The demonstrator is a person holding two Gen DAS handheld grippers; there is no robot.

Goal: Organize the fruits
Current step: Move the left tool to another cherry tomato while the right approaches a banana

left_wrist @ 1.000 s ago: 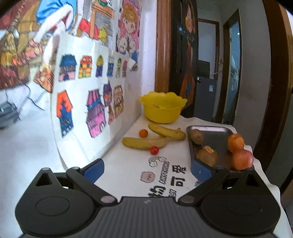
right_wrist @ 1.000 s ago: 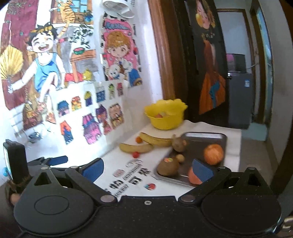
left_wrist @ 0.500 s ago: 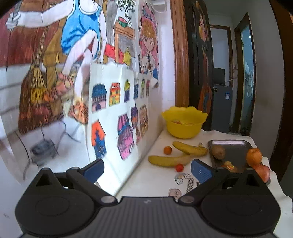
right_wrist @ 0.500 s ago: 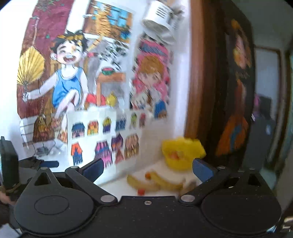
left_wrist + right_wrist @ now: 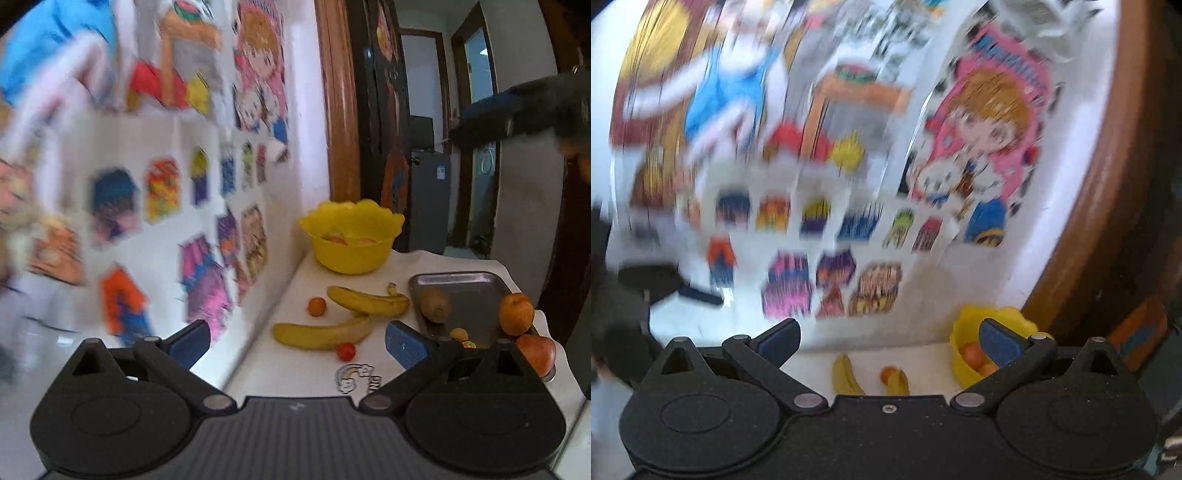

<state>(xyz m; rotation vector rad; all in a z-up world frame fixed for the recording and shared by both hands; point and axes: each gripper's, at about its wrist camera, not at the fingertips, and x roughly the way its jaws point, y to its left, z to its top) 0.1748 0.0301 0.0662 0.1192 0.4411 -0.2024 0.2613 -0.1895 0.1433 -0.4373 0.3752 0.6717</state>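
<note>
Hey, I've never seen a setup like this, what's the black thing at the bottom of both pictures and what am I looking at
A person holds a pair of tongs in each hand, each carrying a wide-angle camera looking out along its blue fingers. One picture is from the left tongs, the other from the right tongs. Both are open and hold nothing. On the white table lie two bananas, a small orange and a small red fruit. A metal tray holds more fruit, and so does a yellow bowl. The right picture is blurred, mostly showing wall posters.
</note>
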